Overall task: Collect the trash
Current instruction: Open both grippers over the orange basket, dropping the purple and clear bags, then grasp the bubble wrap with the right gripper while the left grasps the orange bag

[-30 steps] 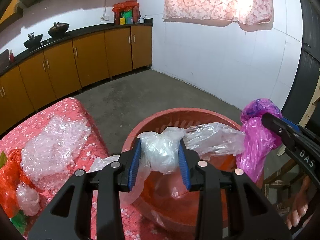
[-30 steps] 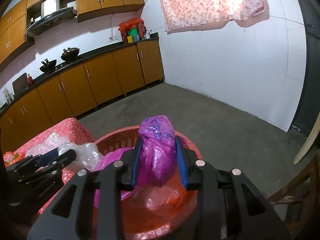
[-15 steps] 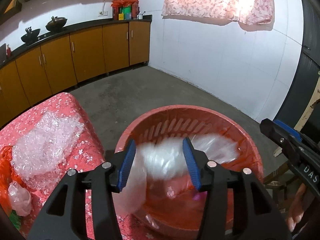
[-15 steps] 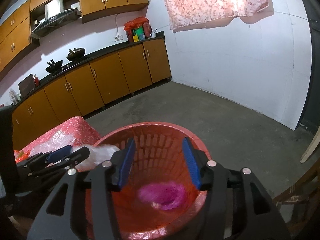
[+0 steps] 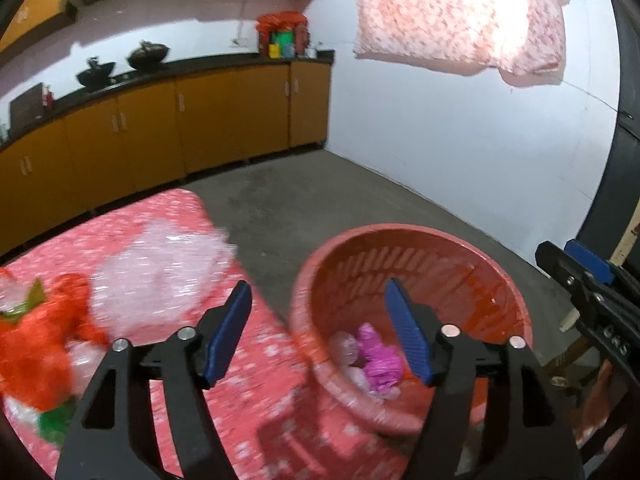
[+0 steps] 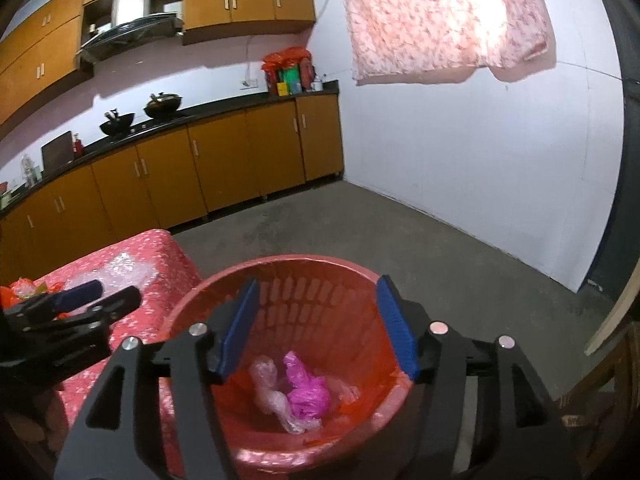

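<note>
basket: red slatted basket (image 6: 280, 280) sits on floor just right of the table (image 5: 256, 360), under both tongs
basket contents: pink bag (image 6: 306, 390) and clear crumpled bag (image 6: 268, 380) lie touching at the bottom
left tongs: left tongs (image 5: 318, 334) spread and opening, nothing between the pads; they straddle the gap between table edge and basket rim
right tongs: right tongs (image 6: 316, 326) spread and opening, empty, hanging right over the basket mouth
remaining trash: bubble wrap (image 5: 160, 264) and orange bag (image 5: 40, 336) on the table, left of the basket; bits of clear and green plastic by the orange bag, blurred
key relation: leftover trash lies left and slightly far of the left tongs; from the right tongs it is well apart, far left, with the left tongs in between
nearer hand: left, by my read
long axis: bubble wrap is a loose sheet, spread roughly left-right across the table; no clear axis on the orange bag
next move guess: left tongs swing left over the table for the bubble wrap
risk: thin film may slip from the pads or drag its neighbours
</note>
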A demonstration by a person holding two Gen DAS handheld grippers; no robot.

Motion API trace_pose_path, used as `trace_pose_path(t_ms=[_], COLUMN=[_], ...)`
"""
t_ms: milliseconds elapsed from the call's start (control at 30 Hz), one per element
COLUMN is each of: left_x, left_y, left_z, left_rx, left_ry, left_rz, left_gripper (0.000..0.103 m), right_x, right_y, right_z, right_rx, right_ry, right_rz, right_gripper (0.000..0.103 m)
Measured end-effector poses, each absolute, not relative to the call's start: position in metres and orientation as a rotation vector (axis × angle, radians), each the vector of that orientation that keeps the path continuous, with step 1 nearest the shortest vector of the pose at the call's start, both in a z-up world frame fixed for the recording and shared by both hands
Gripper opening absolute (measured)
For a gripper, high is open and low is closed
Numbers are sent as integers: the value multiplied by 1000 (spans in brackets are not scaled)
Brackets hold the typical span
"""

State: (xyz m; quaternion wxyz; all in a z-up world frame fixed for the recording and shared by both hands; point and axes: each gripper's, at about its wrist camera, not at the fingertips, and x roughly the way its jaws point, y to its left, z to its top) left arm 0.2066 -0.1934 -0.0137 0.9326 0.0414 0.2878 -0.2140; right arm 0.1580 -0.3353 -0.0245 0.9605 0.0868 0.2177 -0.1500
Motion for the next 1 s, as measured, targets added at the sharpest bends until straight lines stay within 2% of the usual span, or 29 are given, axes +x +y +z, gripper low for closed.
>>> trace_pose_path(t_ms=[533,767,1000], left_x=[136,141,164], left_y=[11,113,176], left_z=[7,-9,-26], left_rx=[35,11,-51], left_ry=[474,485,499], left_rz=[-66,178,269], left_gripper=[88,94,97], right_x=[201,238,277], right_y=[-199,-130,-95], right_z=[-10,-17,-27], right_rx=[120,106,91], right_ry=[482,517,567], right_rz=[-35,42,64], right_gripper=[63,63,63])
